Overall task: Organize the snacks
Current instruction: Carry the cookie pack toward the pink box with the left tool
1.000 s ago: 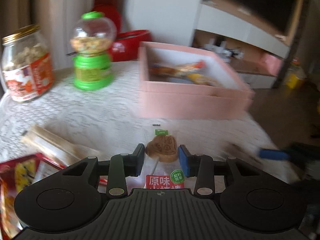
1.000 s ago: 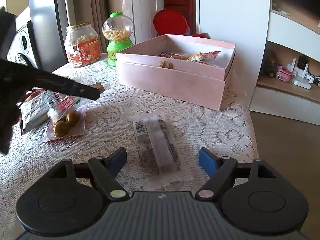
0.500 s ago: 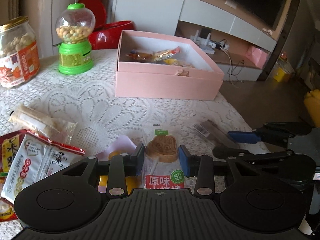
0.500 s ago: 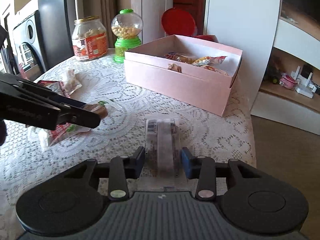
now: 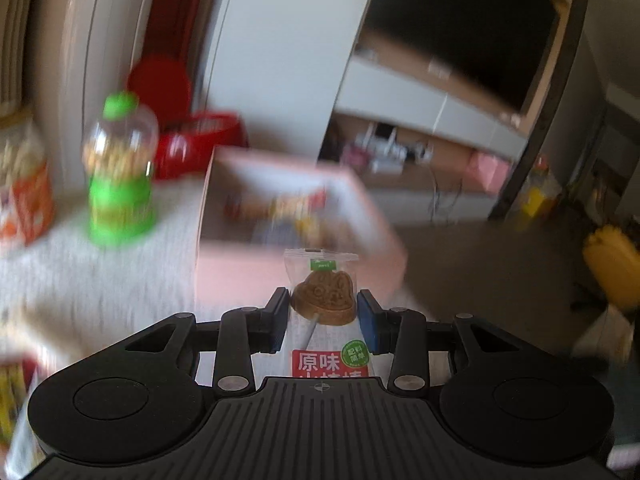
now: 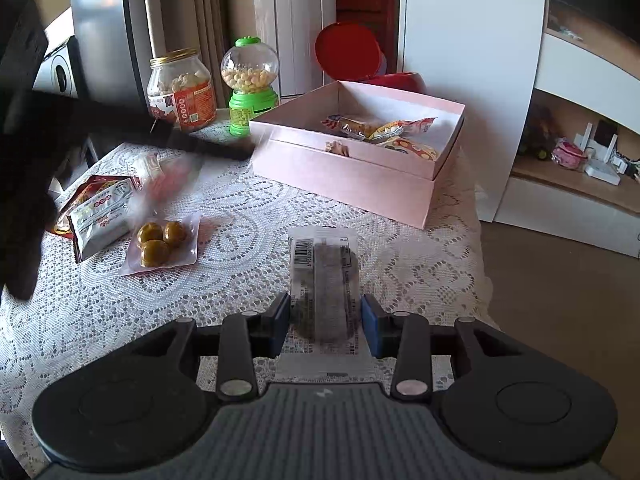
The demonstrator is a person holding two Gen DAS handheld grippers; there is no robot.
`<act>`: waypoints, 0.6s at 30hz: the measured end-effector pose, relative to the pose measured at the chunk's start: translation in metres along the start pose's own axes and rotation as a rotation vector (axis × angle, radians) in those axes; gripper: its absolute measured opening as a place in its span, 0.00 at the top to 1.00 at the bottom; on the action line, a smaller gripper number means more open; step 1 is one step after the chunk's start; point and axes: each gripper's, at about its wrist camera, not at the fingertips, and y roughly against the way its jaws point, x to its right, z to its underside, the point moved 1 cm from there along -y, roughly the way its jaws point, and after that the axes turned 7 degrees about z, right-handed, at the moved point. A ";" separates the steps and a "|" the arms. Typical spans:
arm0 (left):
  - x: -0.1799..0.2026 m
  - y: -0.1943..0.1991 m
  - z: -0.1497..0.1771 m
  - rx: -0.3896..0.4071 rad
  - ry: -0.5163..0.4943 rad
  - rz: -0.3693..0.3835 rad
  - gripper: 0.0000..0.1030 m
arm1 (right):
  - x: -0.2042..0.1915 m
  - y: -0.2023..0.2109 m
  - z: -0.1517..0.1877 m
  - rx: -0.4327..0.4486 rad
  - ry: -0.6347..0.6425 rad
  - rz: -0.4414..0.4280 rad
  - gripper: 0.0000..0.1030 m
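My left gripper (image 5: 323,312) is shut on a wrapped brown cookie lollipop (image 5: 324,300) and holds it in the air in front of the open pink box (image 5: 296,232); that view is blurred. My right gripper (image 6: 325,316) is shut on a clear-wrapped dark snack bar (image 6: 326,276) just above the lace tablecloth (image 6: 260,216). The pink box (image 6: 352,172) stands at the back of the table with several snack packets inside (image 6: 384,132). The left gripper (image 6: 208,146) shows as a dark blur at the left of the right wrist view.
A pack of three green plums (image 6: 162,242), a silver packet (image 6: 102,216) and a red packet (image 6: 86,188) lie on the left. A snack jar (image 6: 180,88), a green candy dispenser (image 6: 250,84) and a red lidded bin (image 6: 352,56) stand behind. The table's edge (image 6: 476,248) drops to floor on the right.
My left gripper has lifted the lollipop off the table and swung toward the pink box. My right gripper, shut on the snack bar, has raised it slightly.
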 end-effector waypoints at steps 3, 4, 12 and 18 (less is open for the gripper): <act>0.003 -0.005 -0.042 0.096 0.013 0.026 0.58 | 0.002 0.002 0.001 0.001 0.004 -0.008 0.64; 0.003 -0.007 -0.055 0.135 0.027 0.041 0.55 | 0.002 0.001 0.001 -0.002 0.009 -0.006 0.64; -0.025 -0.044 -0.085 0.164 0.057 -0.018 0.57 | 0.002 -0.011 0.002 -0.035 0.009 0.000 0.64; -0.058 -0.008 -0.031 0.141 0.135 -0.049 0.57 | 0.008 -0.003 -0.006 -0.015 0.008 0.004 0.64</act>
